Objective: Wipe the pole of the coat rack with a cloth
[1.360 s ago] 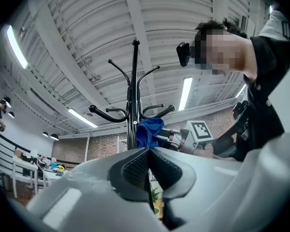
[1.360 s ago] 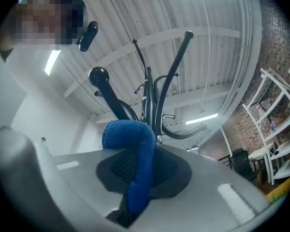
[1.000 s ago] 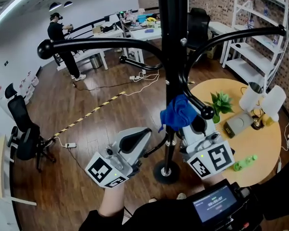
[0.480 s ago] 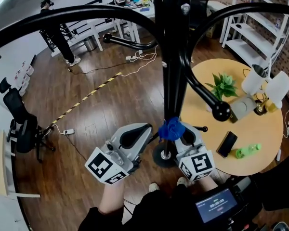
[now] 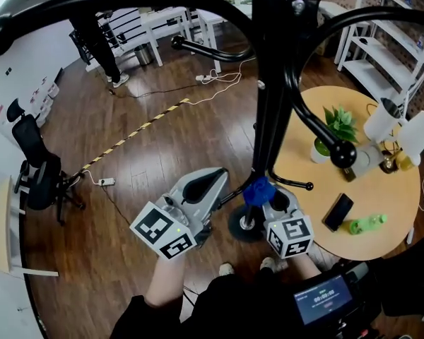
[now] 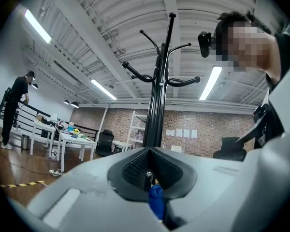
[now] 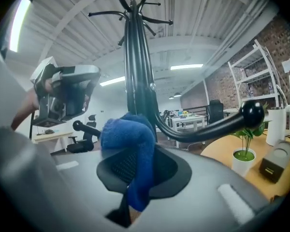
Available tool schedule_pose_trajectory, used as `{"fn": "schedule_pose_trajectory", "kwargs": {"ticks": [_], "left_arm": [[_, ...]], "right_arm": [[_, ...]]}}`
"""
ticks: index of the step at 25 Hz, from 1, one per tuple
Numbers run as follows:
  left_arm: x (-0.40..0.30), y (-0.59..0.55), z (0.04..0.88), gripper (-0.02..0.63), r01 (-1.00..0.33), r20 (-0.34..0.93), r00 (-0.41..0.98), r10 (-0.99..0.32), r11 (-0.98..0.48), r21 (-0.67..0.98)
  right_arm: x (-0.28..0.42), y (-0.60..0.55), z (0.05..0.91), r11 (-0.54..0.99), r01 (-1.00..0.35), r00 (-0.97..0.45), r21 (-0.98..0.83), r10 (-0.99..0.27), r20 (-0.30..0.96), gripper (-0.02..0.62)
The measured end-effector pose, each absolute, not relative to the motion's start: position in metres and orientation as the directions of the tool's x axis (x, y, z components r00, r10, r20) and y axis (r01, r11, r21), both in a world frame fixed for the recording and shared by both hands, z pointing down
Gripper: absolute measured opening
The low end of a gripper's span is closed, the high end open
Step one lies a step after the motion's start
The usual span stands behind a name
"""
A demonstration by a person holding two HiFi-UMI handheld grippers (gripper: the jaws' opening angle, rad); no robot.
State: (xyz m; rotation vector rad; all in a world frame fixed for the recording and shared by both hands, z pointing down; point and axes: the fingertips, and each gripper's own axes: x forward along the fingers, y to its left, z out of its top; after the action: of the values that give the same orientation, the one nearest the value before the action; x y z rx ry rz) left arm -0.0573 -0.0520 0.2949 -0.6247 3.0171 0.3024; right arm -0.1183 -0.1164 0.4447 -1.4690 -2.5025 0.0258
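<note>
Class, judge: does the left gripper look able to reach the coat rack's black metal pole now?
Probably yes: the left gripper sits beside the black metal pole, nothing between them; the right gripper's blue cloth touches it.

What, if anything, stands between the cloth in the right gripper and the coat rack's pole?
Nothing visible does. The blue cloth, clamped in the right gripper, appears to lie right against the pole, low down near the base. The lower hook curves off to the right above it, clear of the cloth.

Office: white desks (image 6: 76, 139); swivel chair (image 5: 37, 179)
</note>
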Motion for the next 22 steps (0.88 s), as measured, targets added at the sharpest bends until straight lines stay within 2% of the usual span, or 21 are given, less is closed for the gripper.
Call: {"fn": "schedule_pose_trajectory", "kwargs": {"ticks": [4,9,13,17,22], "left_arm": [[-0.054,-0.055,0.279,0.0,-0.409,-0.114,-0.912,-0.395,0.897,0.167],[-0.047,-0.063,0.258,0.0,-0.46,-0.173,-0.883,-0.436,0.877,0.138],[-0.044,-0.072,0.241,0.0,-0.508,-0.218,-0.853,-0.475,0.852,0.129],[-0.04,-0.082,0.227,0.0,-0.552,-0.234,-0.821,-0.521,0.83,0.086],[-0.04,-0.092,0.225,0.0,-0.576,-0.214,-0.803,-0.556,0.817,0.039]], "right_arm": [[-0.113,-0.113,0.38,0.467,0.874,-0.462,-0.131,0.884,0.069,0.048],[-0.113,-0.115,0.267,0.427,0.901,-0.434,-0.079,0.882,-0.184,0.048],[-0.11,-0.116,0.191,0.392,0.919,-0.384,-0.043,0.864,-0.327,0.048],[-0.105,-0.118,0.138,0.365,0.931,-0.336,-0.012,0.842,-0.423,0.048],[-0.106,-0.115,0.121,0.361,0.932,-0.313,0.023,0.836,-0.45,0.048]]}}
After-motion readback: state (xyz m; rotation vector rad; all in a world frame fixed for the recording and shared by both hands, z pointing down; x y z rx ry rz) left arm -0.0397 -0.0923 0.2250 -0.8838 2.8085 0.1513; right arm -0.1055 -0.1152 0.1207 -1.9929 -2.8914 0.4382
